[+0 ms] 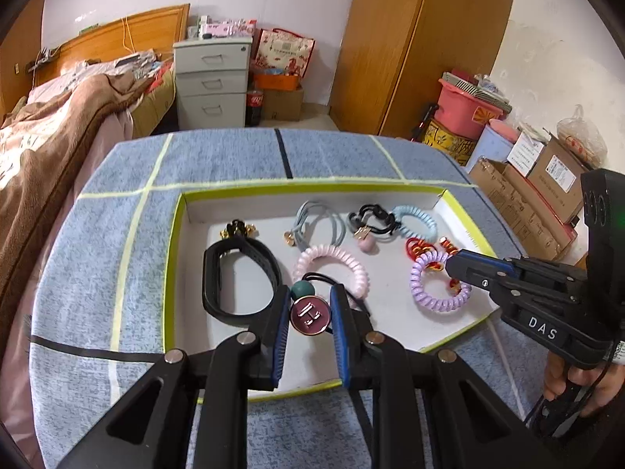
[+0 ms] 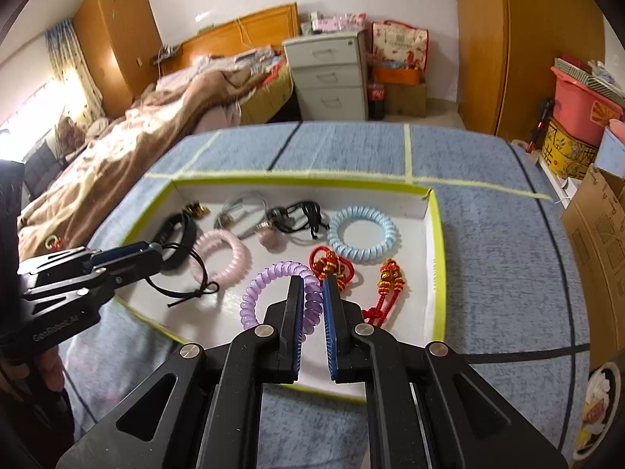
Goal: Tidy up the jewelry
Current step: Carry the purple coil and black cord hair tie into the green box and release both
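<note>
1. The left gripper (image 1: pixel 310 305) is clenched on a round maroon charm (image 1: pixel 309 314), its flat face turned up toward the camera. The charm hangs on a black hair tie (image 2: pixel 183 273), with a teal bead (image 1: pixel 301 290) just beyond it. The tie's cord trails away from the fingers across the tray floor.
2. The right gripper (image 2: pixel 312 285) has its fingers a little apart, straddling the near side of a purple coil band (image 2: pixel 273 293). Whether they press on it cannot be told.
3. Both grippers reach into a shallow white tray (image 1: pixel 390 332) with a yellow-green rim, its long side running left to right.
4. In the tray lie three coil bands: the purple one, a pink one (image 1: pixel 332 269) in the middle and a light blue one (image 2: pixel 361 234) farther back.
5. Red knotted cords with gold beads (image 2: pixel 384 285) lie just right of the purple band.
6. A black strap (image 1: pixel 238 273), looped into an oval, lies at the tray's left.
7. Along the back wall lie grey hair ties (image 1: pixel 320 222) and a black tie with a pink bead (image 1: pixel 369 230).
8. The tray rests on a blue cloth (image 1: pixel 97 273) crossed by pale lines.
</note>
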`<action>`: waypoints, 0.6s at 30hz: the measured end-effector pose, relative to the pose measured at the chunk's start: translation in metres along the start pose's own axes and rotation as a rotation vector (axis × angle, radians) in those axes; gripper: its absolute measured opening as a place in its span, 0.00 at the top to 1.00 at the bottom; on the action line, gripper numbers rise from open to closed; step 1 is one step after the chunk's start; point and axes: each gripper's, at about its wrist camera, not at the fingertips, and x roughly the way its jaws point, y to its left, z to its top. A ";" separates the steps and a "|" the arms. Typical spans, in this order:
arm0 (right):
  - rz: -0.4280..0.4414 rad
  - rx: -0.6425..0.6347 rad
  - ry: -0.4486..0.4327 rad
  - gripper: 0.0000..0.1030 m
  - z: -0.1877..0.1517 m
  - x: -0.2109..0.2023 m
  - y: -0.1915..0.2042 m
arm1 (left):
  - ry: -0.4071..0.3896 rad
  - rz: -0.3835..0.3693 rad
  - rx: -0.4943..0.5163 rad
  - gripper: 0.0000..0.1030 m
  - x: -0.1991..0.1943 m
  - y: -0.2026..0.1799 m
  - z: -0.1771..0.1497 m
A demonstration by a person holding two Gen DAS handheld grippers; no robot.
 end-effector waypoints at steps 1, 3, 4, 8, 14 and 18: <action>0.001 0.001 0.004 0.90 0.000 0.002 -0.001 | 0.007 0.003 0.001 0.79 0.002 0.000 0.000; 0.001 0.001 0.012 0.90 -0.001 0.005 -0.002 | 0.015 0.017 0.008 0.79 0.005 0.001 -0.001; 0.002 -0.001 0.017 0.90 -0.001 0.006 -0.002 | 0.021 0.023 0.006 0.79 0.006 0.002 -0.002; -0.007 -0.012 0.032 0.90 -0.003 0.010 -0.002 | 0.030 0.023 0.001 0.79 0.009 0.003 -0.003; -0.009 -0.015 0.043 0.90 -0.004 0.013 -0.003 | 0.035 0.022 -0.001 0.79 0.014 0.005 -0.006; -0.008 -0.015 0.045 0.90 -0.004 0.014 -0.004 | 0.034 0.025 -0.005 0.79 0.014 0.004 -0.006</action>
